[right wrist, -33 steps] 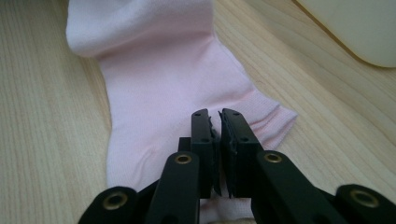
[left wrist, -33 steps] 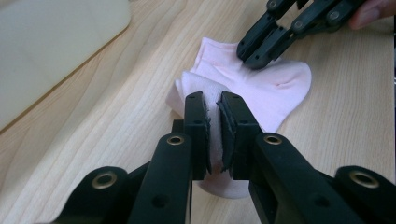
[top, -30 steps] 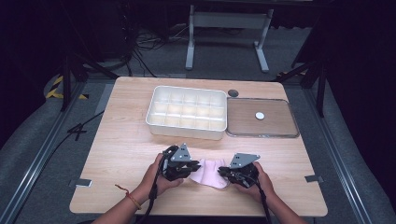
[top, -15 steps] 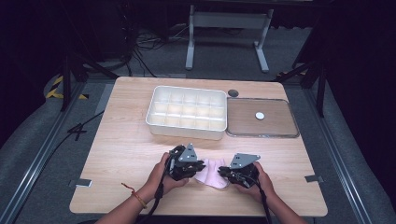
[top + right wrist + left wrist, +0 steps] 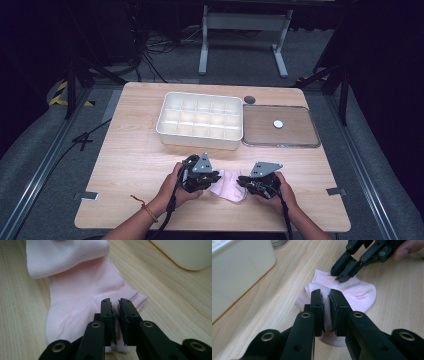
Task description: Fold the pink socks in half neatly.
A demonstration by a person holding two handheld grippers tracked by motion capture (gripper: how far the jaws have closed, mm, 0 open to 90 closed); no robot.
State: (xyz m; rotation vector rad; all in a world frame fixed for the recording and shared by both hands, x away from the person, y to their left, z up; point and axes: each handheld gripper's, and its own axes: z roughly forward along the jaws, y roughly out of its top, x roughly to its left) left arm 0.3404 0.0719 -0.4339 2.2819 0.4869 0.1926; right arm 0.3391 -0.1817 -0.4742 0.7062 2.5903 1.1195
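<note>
Pink sock (image 5: pixel 229 185) unmoved since before, left tongs (image 5: pixel 326 304) and right tongs (image 5: pixel 115 312) both pinching it.

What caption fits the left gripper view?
Left gripper pinching a fold of the pink sock on the table.

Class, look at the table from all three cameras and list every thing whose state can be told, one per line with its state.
pink sock: lying on the table, partly folded over itself
left gripper: shut on a fold of the sock
right gripper: shut on the sock's edge
compartment box: open, compartments look empty
lid: lying flat beside the box, off it
</note>
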